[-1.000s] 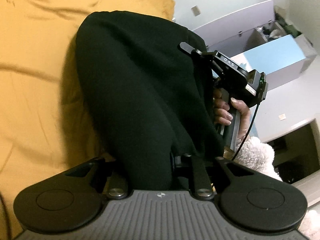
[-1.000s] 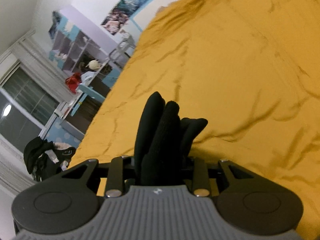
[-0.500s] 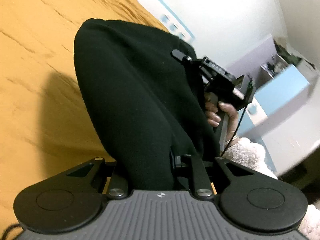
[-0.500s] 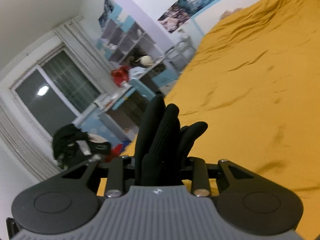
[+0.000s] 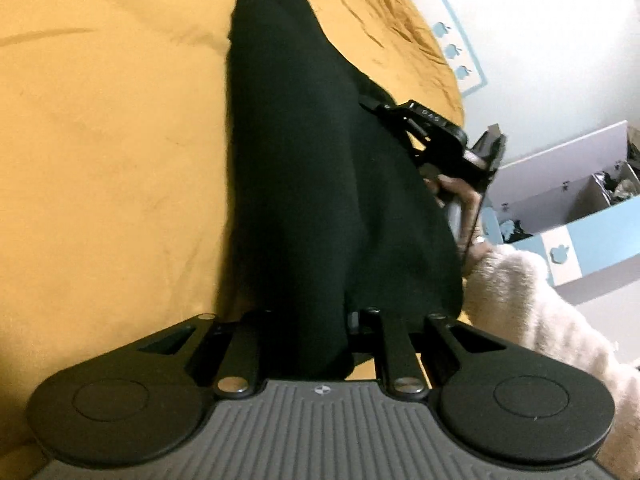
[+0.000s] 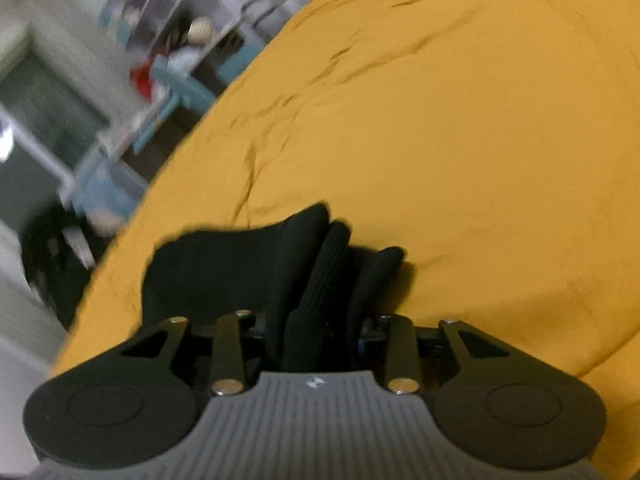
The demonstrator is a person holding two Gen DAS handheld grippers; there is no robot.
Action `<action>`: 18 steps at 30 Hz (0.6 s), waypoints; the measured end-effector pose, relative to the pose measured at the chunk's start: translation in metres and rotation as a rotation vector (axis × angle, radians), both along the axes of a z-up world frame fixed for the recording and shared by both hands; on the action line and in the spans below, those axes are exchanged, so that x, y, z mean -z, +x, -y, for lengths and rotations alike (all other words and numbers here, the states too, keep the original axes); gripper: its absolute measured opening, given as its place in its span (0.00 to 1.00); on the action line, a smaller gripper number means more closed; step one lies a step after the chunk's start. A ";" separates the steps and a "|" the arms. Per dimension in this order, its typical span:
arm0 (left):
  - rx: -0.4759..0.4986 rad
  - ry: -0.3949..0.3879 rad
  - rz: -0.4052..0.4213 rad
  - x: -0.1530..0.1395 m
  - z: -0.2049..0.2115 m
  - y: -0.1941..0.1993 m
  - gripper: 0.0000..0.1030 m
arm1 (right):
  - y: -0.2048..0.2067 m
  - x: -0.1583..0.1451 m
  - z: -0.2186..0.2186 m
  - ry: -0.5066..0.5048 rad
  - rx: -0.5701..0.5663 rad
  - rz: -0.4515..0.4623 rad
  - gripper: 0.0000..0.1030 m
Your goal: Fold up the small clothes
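Left wrist view: the left gripper (image 5: 310, 344) at the bottom of the frame has its jaws closed tight on a black knit garment (image 5: 312, 168), and the fabric runs up from between them through the middle of the frame to a rounded end near the top edge. Behind it the mustard-yellow bedspread (image 5: 112, 152) fills the whole left half and the upper centre. Right of centre, the right gripper (image 5: 436, 136) shows from outside, black and boxy, pressed against the garment's right edge; its fingertips are hidden by the cloth. A bare hand (image 5: 456, 196) wraps its handle, and a fluffy cream sleeve (image 5: 532, 304) trails off to the lower right. A pale blue and white shelf unit (image 5: 576, 208) stands at the far right against a white wall.

Right wrist view: the picture is blurred. The right gripper (image 6: 316, 340) is pinching bunched folds of the same black garment (image 6: 256, 268), which rise just above the jaws in the lower centre and spread out to the left as a flat flap. The yellow bedspread (image 6: 460, 140) covers the right side and centre. At the upper left there are smeared shelves (image 6: 172, 24) and a dark window.
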State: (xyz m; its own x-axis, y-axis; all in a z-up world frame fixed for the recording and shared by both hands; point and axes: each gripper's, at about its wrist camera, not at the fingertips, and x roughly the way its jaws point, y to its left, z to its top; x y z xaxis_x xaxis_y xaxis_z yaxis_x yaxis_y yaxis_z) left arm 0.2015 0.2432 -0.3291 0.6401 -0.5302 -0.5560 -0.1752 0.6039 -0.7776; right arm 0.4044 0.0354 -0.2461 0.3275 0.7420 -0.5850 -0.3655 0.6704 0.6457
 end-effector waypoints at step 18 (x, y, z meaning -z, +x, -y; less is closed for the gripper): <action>-0.063 0.283 0.126 -0.098 0.016 -0.052 0.23 | -0.219 -0.115 0.090 -0.175 -0.097 0.375 0.23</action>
State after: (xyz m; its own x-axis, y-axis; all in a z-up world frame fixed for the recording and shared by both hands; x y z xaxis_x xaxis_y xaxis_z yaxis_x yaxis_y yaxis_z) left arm 0.1498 0.2268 -0.2316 0.7397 -0.3231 -0.5903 -0.1321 0.7904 -0.5982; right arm 0.1852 -0.0548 -0.1307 0.4751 0.6798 -0.5587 -0.6199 0.7092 0.3358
